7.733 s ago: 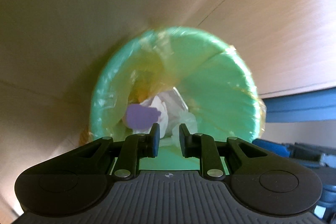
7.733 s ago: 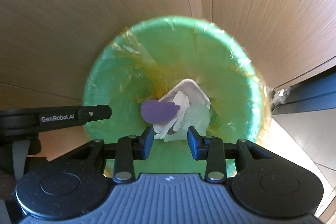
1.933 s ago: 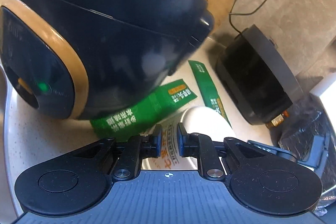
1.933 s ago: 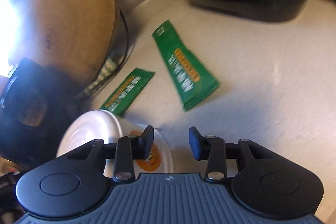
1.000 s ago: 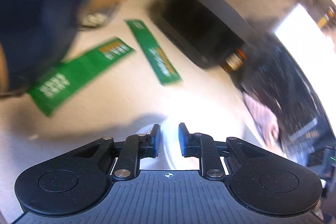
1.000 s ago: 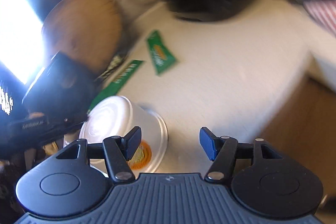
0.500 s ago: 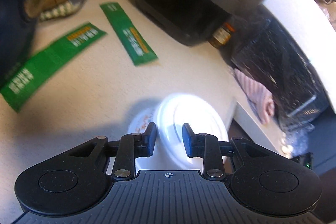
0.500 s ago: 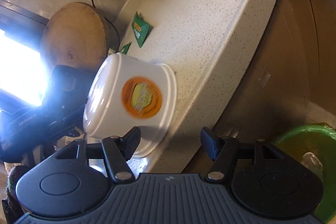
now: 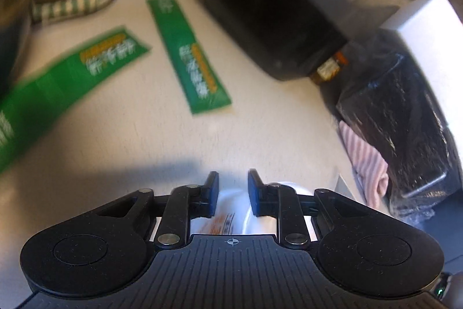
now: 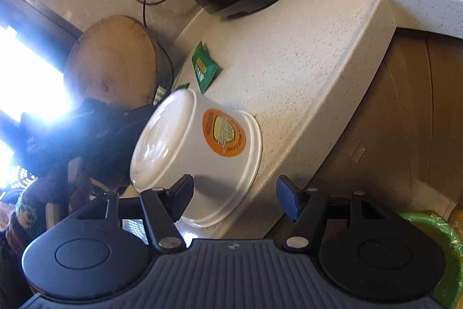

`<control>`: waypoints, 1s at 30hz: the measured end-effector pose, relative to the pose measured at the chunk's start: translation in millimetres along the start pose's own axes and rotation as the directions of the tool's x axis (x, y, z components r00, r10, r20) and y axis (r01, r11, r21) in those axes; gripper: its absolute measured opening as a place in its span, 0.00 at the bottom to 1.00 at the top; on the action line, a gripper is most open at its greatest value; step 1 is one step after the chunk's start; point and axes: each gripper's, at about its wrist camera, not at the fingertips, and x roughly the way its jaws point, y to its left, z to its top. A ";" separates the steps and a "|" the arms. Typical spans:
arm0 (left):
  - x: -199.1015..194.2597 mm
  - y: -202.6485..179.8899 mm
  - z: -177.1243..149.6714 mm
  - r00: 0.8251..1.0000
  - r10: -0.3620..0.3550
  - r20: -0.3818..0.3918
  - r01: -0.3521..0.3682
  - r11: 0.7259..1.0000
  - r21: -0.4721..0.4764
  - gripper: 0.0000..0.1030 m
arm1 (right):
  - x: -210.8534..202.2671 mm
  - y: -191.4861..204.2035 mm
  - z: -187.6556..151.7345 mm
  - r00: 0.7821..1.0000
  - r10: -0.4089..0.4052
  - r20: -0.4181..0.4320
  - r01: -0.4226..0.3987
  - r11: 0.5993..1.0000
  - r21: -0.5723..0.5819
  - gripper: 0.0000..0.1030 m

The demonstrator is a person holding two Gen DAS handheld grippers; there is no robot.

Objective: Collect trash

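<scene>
A white disposable bowl (image 10: 196, 146) with an orange label stands upside down at the counter's front edge. In the left wrist view only a strip of the bowl (image 9: 231, 210) shows, between and under the fingers. My left gripper (image 9: 233, 190) is over it with its jaws closing to a narrow gap, and I see no pad pressing on it. My right gripper (image 10: 234, 196) is open wide, with its left finger in front of the bowl's side. Two green packets (image 9: 191, 60) (image 9: 110, 54) lie flat further back on the counter. A green lined bin (image 10: 434, 233) is on the floor at lower right.
A black appliance (image 9: 275, 19) stands at the back against the wall, its cord running to a socket. A round wooden board (image 10: 113, 60) leans at the left. A striped cloth (image 9: 364, 161) and a black wrapped box lie at the right. The counter edge (image 10: 332, 94) drops to wooden cabinets.
My left gripper has moved forward over the bowl, which now lies mostly hidden under its fingers, and its jaws have narrowed. The right gripper has sunk slightly toward the bowl and is still open.
</scene>
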 end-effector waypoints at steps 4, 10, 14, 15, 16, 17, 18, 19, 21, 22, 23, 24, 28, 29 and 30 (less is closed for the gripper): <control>-3.0 8.3 -5.1 1.000 -0.010 -0.009 0.009 0.999 -0.032 0.18 | 0.4 -5.5 -3.0 1.000 0.009 0.001 -0.009 1.000 0.030 0.62; -15.8 8.0 -16.3 0.999 -0.010 -0.042 0.010 1.000 -0.007 0.18 | -15.6 -4.8 0.9 0.999 0.038 0.032 -0.039 0.999 0.019 0.62; -20.8 6.7 -24.3 0.999 0.014 -0.049 -0.014 1.000 0.019 0.15 | -10.2 -22.6 1.5 0.997 0.079 0.022 -0.080 0.993 0.084 0.65; -20.7 7.3 -25.9 0.998 0.016 -0.057 -0.015 1.000 0.022 0.15 | -7.7 -27.7 0.6 0.995 0.100 0.015 -0.101 0.989 0.111 0.65; -19.5 7.9 -27.9 0.997 0.008 -0.073 -0.007 1.000 0.020 0.15 | -3.9 -31.0 0.1 0.992 0.124 0.007 -0.124 0.983 0.134 0.65; -17.9 7.8 -30.3 0.996 -0.003 -0.092 0.005 1.000 0.018 0.15 | 0.3 -32.5 -0.9 0.988 0.153 -0.001 -0.151 0.977 0.149 0.65; -15.9 6.2 -33.3 0.994 -0.006 -0.106 0.009 1.000 0.024 0.15 | 5.0 -31.9 -2.1 0.984 0.180 -0.009 -0.176 0.972 0.155 0.65; -14.2 3.4 -36.3 0.993 0.002 -0.114 0.002 0.999 0.038 0.15 | 9.3 -29.2 -3.2 0.981 0.196 -0.015 -0.191 0.970 0.152 0.65; -11.9 -2.2 -40.2 0.993 0.021 -0.120 -0.013 0.998 0.069 0.15 | 14.1 -21.0 -3.9 0.984 0.175 -0.015 -0.172 0.977 0.123 0.73; -12.0 -4.2 -41.1 0.992 0.030 -0.119 -0.021 0.997 0.080 0.15 | 13.7 -18.4 -3.1 0.988 0.157 -0.010 -0.155 0.982 0.105 0.75; -13.0 -6.5 -41.3 0.993 0.040 -0.114 -0.030 0.995 0.093 0.15 | 12.8 -17.5 -1.7 0.989 0.151 -0.006 -0.150 0.984 0.094 0.75; -15.4 -9.3 -40.7 0.993 0.051 -0.106 -0.039 0.993 0.109 0.15 | 11.4 -19.0 0.6 0.987 0.160 -0.003 -0.159 0.983 0.094 0.75; -36.0 -18.4 -22.2 0.998 0.052 0.028 -0.055 0.989 0.136 0.15 | 4.3 -26.6 11.1 0.989 0.145 0.024 -0.147 0.983 0.114 0.75; -38.1 -19.0 -13.2 0.995 0.052 0.082 -0.061 0.991 0.118 0.15 | 3.8 -28.0 13.6 0.989 0.144 0.030 -0.147 0.982 0.121 0.75; -36.1 -20.3 -3.9 0.990 0.063 0.127 -0.076 0.992 0.100 0.15 | 4.3 -28.8 15.4 0.988 0.152 0.032 -0.155 0.979 0.130 0.75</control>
